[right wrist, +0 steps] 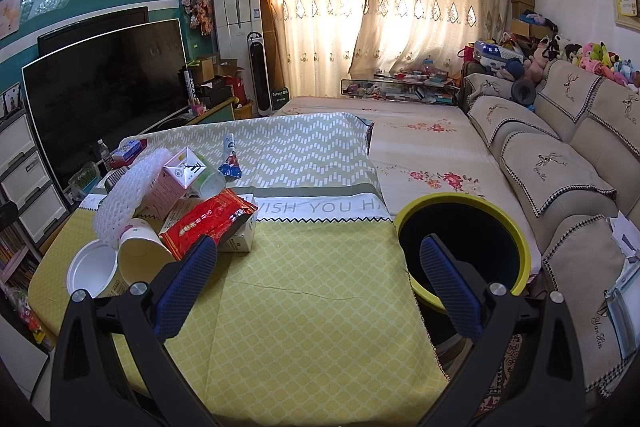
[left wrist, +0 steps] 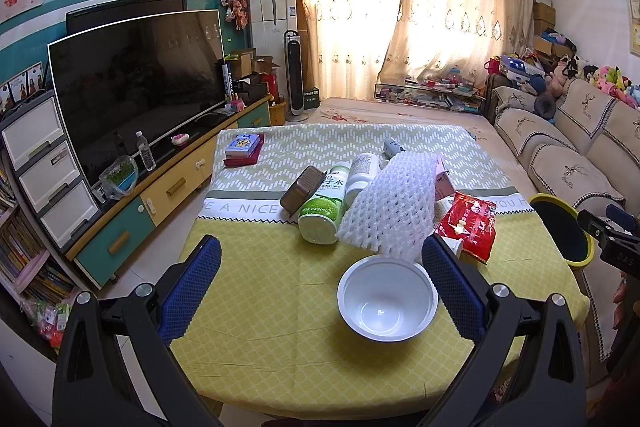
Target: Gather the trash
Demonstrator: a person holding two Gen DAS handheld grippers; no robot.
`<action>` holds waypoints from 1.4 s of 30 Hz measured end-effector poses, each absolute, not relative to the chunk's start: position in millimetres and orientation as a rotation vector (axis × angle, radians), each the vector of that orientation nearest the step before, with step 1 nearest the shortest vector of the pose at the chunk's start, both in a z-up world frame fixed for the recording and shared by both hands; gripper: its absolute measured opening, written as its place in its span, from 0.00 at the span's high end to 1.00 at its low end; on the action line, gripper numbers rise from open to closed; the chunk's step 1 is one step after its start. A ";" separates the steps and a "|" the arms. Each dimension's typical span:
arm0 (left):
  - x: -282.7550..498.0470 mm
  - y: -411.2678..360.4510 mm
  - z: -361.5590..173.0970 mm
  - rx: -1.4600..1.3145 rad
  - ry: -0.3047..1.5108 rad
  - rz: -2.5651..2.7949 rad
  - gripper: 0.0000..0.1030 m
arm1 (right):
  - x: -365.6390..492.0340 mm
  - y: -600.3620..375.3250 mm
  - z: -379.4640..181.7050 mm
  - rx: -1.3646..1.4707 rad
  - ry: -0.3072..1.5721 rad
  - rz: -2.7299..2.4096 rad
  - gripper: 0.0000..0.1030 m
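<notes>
Left hand-held gripper (left wrist: pixel 320 275): hovering with fingers spread wide, gripping nothing, one white bowl (left wrist: pixel 387 298) sitting between them.
Right hand-held gripper (right wrist: pixel 318 275): hanging open, empty.
Table (right wrist: pixel 320 327): carrying one trash pile: one foam net (left wrist: pixel 394 205), one red packet (left wrist: pixel 470 223), two bottles.
Bin (right wrist: pixel 464 247): one, standing just beside the table.

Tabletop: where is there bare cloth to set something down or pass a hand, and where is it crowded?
Bare yellow cloth lies between the red packet and the yellow-rimmed bin, running to the near table edge. The chevron cloth behind the pile, toward the bed, is also mostly bare. Crowded: the left-centre cluster of white bowl, foam netting, green bottle and cartons.
</notes>
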State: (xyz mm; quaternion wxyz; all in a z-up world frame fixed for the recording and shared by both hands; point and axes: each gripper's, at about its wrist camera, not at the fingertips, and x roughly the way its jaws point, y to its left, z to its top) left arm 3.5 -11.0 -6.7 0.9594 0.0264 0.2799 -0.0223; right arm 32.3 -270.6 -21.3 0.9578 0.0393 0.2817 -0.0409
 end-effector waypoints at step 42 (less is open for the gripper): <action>28.8 11.6 -21.7 0.014 0.590 -0.041 0.04 | 82.5 -185.5 -54.8 -0.020 0.689 0.325 0.48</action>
